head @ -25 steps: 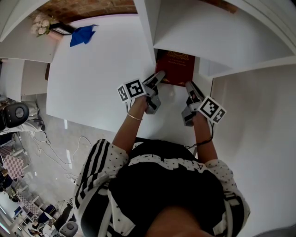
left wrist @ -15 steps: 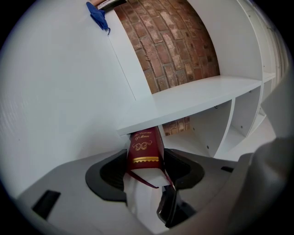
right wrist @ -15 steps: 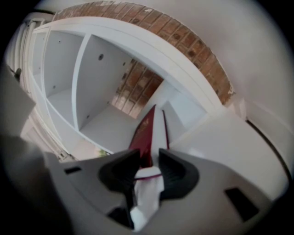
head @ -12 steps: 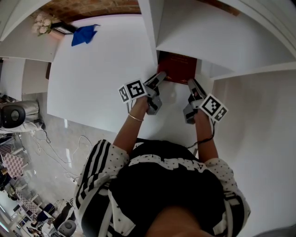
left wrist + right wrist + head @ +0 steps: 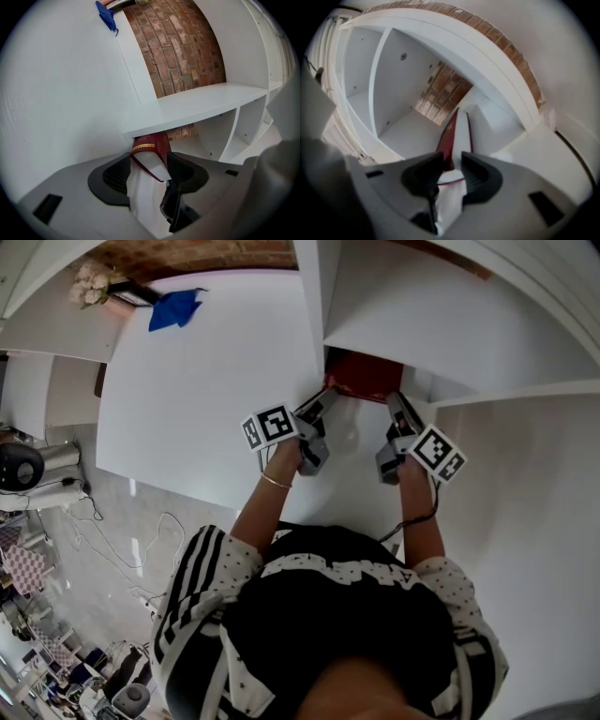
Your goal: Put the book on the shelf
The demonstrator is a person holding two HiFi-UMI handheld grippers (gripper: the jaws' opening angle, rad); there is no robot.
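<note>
Nearest us, the left gripper (image 5: pixel 325 401) was clamped on one near corner of the book (image 5: pixel 367 377). The right gripper (image 5: pixel 398 407) had the other near corner between its jaws, which were closing on it. The book lay cover up, most of it past the front edge of the shelf (image 5: pixel 422 315), with only its near end showing. We judged the task nearly done: one last push toward the brick wall (image 5: pixel 180 51) behind, then release.
</note>
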